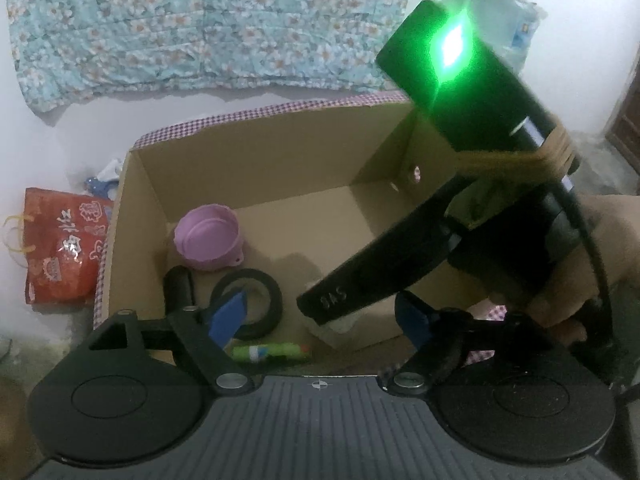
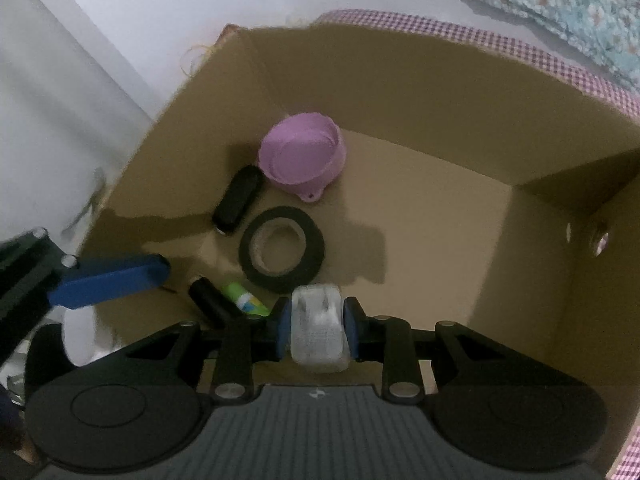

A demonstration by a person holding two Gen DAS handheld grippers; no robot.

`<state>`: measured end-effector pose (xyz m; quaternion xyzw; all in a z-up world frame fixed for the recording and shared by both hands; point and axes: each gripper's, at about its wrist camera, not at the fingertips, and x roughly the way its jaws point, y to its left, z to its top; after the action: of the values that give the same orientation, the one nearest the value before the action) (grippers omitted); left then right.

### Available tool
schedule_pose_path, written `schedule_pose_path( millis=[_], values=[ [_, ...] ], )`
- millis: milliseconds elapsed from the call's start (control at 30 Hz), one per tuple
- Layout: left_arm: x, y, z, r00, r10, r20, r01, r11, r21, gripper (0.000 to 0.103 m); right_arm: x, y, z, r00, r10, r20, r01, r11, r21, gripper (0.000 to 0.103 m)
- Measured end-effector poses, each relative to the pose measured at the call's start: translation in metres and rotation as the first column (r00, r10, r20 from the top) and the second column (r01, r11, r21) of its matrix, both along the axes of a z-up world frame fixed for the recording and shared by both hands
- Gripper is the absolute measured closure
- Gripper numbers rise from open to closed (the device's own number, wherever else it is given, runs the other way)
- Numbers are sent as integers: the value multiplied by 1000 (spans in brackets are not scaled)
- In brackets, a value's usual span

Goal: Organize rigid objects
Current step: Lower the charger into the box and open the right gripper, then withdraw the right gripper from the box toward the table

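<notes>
A brown cardboard box holds a lilac cup, black tape roll and green tube; behind, floral turquoise cloth.

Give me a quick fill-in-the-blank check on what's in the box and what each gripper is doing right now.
1. The right gripper is shut on a translucent white ____.
2. The roll of black tape lies flat on the floor of the ____.
3. The bowl beside the tape is coloured ____.
4. The left gripper has its jaws ____, holding nothing.

Missing words: container; cardboard box; purple; open
</notes>
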<state>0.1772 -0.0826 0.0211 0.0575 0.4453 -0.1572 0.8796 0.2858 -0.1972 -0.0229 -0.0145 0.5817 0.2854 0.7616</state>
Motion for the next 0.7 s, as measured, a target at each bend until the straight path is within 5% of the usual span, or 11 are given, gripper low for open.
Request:
schedule_pose_path(
  millis=[167,267,467,700],
  values=[
    [-15,4,17,999,8,33,-8,1000,-27,9,-12,-18,31,996,-63,62,59,996,67,67],
    [-29,7,31,997,10,72,-6,999,-48,2,-36,-40,60,983,-134,126,116,984,135,51],
    [-60,8,52,994,28,102,-23,998,-57,0,-114,-83,102,904,-337,262,267,926,267,30],
    [-86,5,50,997,71,24,-71,997,20,0,-189,-105,105,832,-473,289,417,878,236,5]
  ],
)
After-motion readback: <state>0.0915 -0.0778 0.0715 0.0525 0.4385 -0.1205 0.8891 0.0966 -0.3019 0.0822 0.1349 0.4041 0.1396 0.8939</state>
